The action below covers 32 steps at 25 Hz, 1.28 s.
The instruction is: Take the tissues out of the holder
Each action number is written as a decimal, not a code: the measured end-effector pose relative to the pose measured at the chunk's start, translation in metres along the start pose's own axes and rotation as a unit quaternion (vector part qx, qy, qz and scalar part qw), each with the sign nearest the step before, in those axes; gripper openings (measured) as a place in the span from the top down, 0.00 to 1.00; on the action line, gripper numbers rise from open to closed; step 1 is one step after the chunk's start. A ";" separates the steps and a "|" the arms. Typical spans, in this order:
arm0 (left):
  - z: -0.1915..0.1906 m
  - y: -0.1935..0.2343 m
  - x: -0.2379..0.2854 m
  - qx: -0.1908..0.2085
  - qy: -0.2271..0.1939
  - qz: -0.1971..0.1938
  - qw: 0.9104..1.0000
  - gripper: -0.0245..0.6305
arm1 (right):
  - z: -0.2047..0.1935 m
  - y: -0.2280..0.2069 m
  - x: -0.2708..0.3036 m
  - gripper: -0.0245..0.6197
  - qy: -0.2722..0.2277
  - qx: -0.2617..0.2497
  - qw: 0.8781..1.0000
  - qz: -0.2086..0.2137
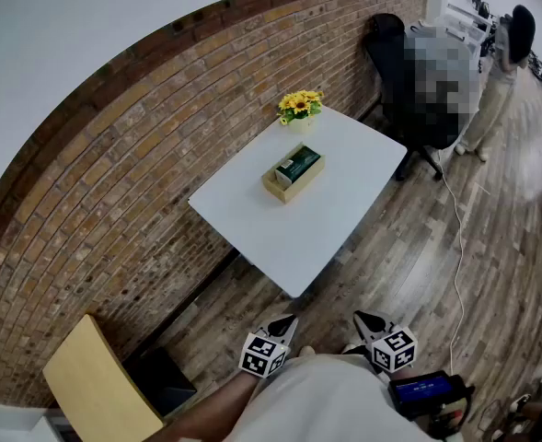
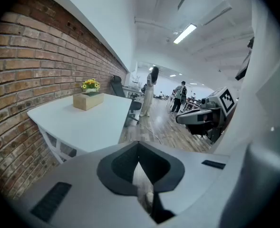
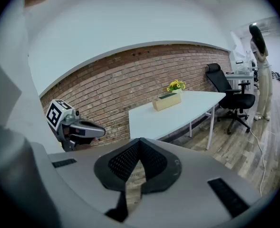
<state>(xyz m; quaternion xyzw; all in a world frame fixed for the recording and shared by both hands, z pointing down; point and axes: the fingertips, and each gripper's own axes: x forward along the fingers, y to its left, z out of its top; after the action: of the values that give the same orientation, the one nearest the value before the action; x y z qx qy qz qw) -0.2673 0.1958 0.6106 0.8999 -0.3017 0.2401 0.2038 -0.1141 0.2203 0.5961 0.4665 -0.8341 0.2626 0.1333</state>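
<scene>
A light wooden tissue holder [image 1: 294, 172] with a green tissue pack in its top stands on the white table [image 1: 280, 228], well ahead of me. It also shows in the left gripper view as the holder [image 2: 88, 100] and in the right gripper view as the holder [image 3: 167, 101]. My left gripper [image 1: 284, 324] and right gripper [image 1: 363, 319] hang close to my body, short of the table's near corner and far from the holder. The left gripper [image 2: 139, 148] is shut with nothing in it. The right gripper [image 3: 140, 144] is also shut and holds nothing.
A pot of yellow flowers [image 1: 300, 106] sits at the table's far end by the brick wall [image 1: 114, 173]. A black office chair [image 1: 404, 72] and a standing person [image 1: 510, 53] are beyond the table. A wooden chair [image 1: 96, 385] is at lower left. A white cable [image 1: 456, 247] runs across the floor.
</scene>
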 end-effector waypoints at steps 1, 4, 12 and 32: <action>0.000 -0.001 -0.001 -0.001 0.000 0.002 1.000 0.95 | 0.004 0.000 -0.002 0.95 -0.007 0.000 1.000 0.001; 0.002 -0.007 -0.002 -0.001 -0.001 0.005 1.000 0.95 | 0.016 -0.003 -0.008 0.95 -0.034 0.004 0.999 0.000; 0.002 -0.014 -0.003 0.003 -0.009 0.010 1.000 0.95 | 0.012 -0.006 -0.011 0.95 -0.036 -0.003 0.999 0.001; -0.011 -0.011 -0.011 0.001 -0.003 0.023 1.000 0.95 | -0.005 0.005 -0.007 0.95 -0.020 -0.001 1.000 -0.008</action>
<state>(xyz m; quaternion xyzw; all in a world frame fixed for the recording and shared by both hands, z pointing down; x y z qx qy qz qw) -0.2719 0.2146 0.6111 0.8935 -0.3226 0.2426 0.1970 -0.1144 0.2298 0.5955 0.4779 -0.8333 0.2511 0.1187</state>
